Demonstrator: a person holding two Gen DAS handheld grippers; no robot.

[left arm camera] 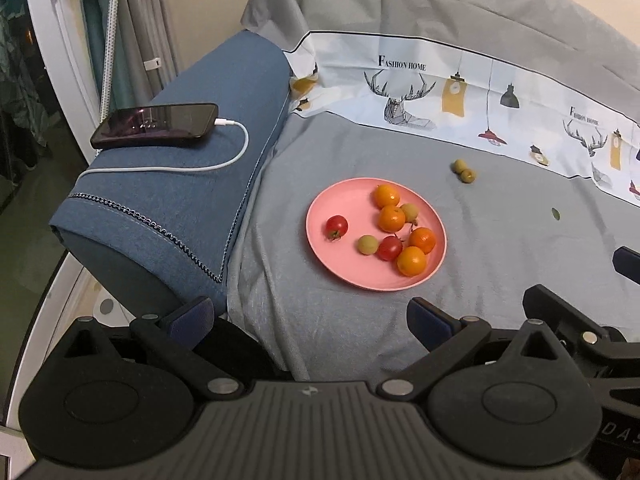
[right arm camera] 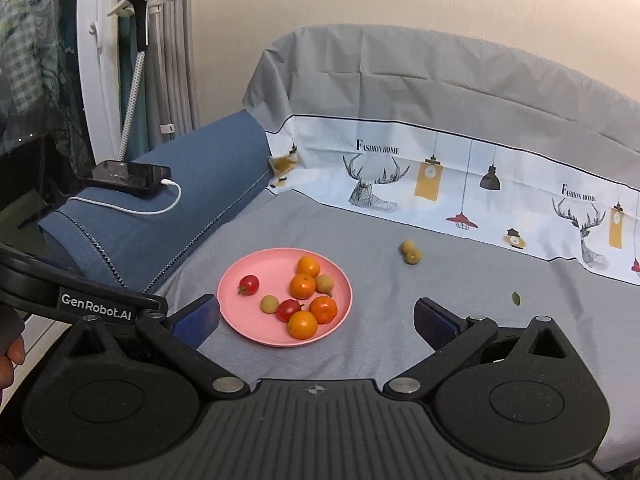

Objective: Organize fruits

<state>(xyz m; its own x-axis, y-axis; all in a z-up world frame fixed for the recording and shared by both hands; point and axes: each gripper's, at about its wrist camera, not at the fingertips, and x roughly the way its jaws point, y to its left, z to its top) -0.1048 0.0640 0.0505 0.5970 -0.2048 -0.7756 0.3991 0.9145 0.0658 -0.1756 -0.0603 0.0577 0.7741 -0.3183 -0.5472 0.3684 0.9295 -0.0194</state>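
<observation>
1. Pink plate (left arm camera: 340, 272) holding oranges, tomatoes and longans sits mid-sheet, bare grey sheet (left arm camera: 500, 260) around it.
2. Two longans (left arm camera: 463, 171) lie apart near the patterned border.
3. Left gripper (left arm camera: 312, 316) and right gripper (right arm camera: 316, 316) both gape, empty.

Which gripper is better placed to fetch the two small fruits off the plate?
Probably right. The two loose fruits lie right of the pink plate, nearly ahead of the open right gripper. The left gripper, also open, sits farther left, facing the plate.
</observation>
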